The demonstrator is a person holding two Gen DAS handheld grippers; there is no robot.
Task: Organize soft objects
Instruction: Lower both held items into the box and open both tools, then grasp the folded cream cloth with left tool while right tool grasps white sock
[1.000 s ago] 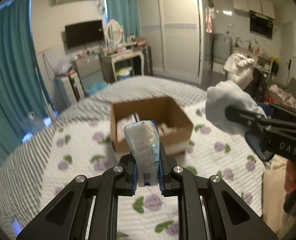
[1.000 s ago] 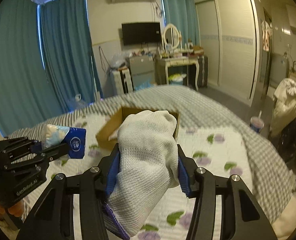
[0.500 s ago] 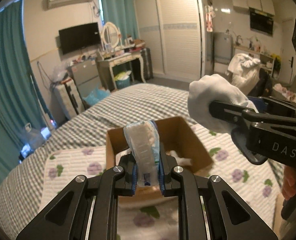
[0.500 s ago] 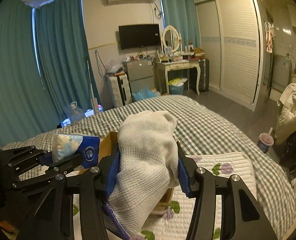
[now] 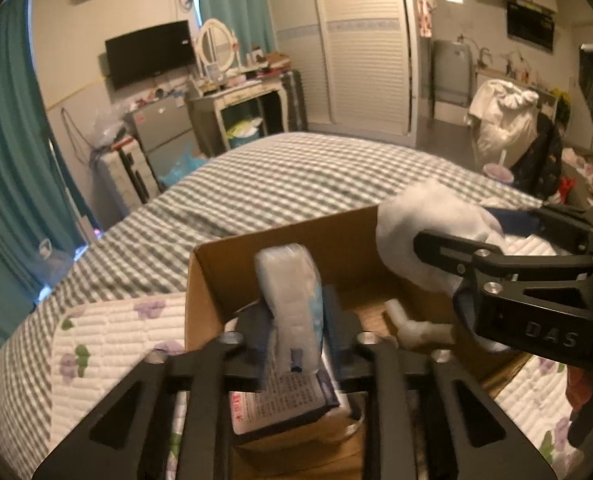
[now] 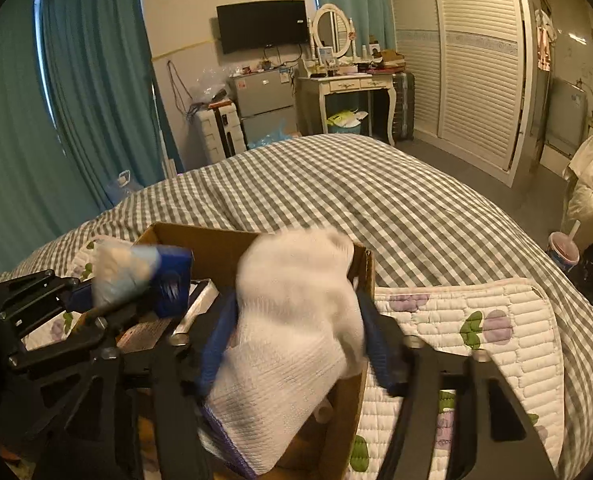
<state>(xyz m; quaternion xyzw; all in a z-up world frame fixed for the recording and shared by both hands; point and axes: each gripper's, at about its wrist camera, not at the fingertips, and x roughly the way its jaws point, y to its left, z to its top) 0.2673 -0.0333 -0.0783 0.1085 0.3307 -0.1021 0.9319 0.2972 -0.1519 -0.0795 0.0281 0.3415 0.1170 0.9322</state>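
Right now both grippers hang over the open cardboard box [image 5: 212, 276] that sits on the floral quilted pad [image 6: 476, 320] atop the gray checked bedspread [image 6: 356, 200]. Pinched upright between the left gripper's [image 5: 292, 344] jaws is a pack of tissues [image 5: 292, 300] in clear and blue wrap, above the box's left part. Clamped in the right gripper [image 6: 296, 344] is a white knit sock [image 6: 292, 320] (its folded end bulges above the blue pads), held over the box's right side near the far wall. Inside the box lie a printed packet [image 5: 284, 400] and something small and white, perhaps another sock, too blurred to tell.
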